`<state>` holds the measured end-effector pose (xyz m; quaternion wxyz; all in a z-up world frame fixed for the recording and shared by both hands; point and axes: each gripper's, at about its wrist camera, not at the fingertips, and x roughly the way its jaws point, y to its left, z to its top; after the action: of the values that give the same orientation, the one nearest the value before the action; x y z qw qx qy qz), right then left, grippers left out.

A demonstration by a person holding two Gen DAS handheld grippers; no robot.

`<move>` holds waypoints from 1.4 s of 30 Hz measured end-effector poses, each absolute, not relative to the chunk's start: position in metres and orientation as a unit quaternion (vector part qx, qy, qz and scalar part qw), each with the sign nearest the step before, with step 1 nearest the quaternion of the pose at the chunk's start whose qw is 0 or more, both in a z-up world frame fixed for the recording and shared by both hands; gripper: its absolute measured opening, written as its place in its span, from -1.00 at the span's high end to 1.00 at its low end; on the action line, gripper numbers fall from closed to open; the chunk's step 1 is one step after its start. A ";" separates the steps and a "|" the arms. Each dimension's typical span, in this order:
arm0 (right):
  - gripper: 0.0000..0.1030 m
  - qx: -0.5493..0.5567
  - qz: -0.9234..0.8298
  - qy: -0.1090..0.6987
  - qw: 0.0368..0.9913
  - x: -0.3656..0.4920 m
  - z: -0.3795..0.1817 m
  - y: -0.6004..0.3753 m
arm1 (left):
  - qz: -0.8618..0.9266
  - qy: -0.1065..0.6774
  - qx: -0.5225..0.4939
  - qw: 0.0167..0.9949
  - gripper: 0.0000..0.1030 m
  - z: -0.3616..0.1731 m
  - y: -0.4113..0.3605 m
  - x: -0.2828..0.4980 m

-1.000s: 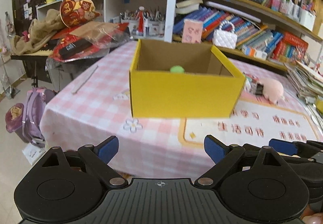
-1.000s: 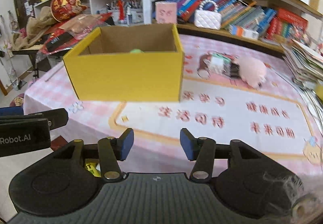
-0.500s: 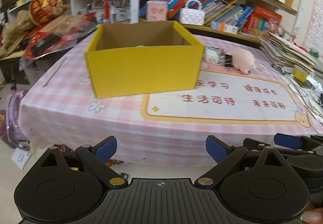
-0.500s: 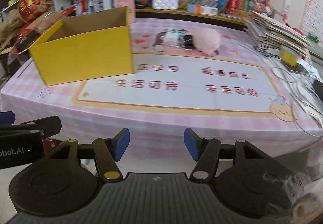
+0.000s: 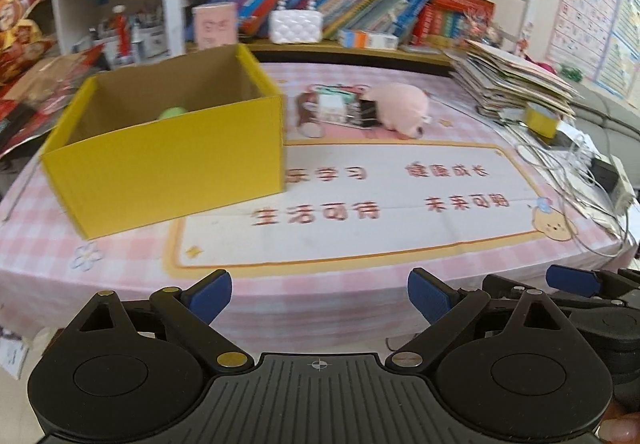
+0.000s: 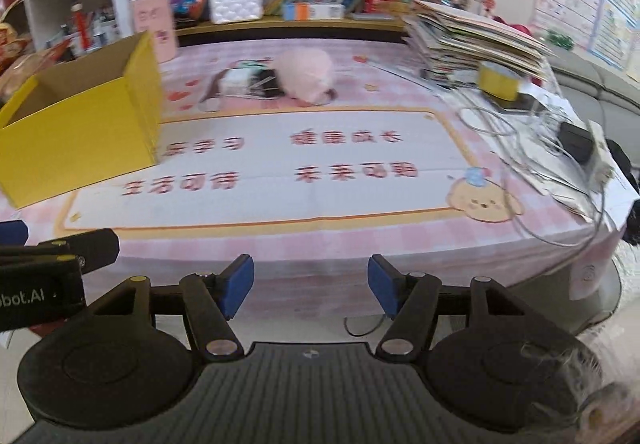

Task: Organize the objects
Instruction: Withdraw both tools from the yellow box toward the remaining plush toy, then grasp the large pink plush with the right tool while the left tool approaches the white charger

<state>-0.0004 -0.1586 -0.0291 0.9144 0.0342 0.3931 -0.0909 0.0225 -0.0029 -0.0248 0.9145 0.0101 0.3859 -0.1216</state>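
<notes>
Swinging rightward since earlier, left gripper [image 5: 319, 291] and right gripper [image 6: 311, 286] (both spread, empty) leave yellow box [image 5: 168, 160] off left

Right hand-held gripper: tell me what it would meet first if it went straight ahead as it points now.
The right hand-held gripper, open and empty, points across the printed mat toward the pink plush pig. Probably the table edge or mat first; depth is unclear.
</notes>
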 end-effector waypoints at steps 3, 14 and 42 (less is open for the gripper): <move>-0.20 0.035 -0.104 0.398 0.911 0.007 -0.031 -0.175 | -0.134 0.388 0.010 0.912 -0.87 -0.027 -0.020 0.034; -0.28 0.033 -0.115 0.405 0.906 0.055 -0.033 -0.221 | -0.139 0.387 0.011 0.912 -0.87 -0.028 -0.061 0.084; -0.50 0.012 0.033 0.389 0.920 0.224 -0.048 -0.279 | -0.042 0.374 0.010 0.926 -0.87 -0.023 -0.124 0.225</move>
<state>0.2236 -0.2788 -0.0484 0.9204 0.0120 0.3894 0.0331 0.2246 -0.1238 -0.0232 0.9264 0.0101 0.3740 -0.0422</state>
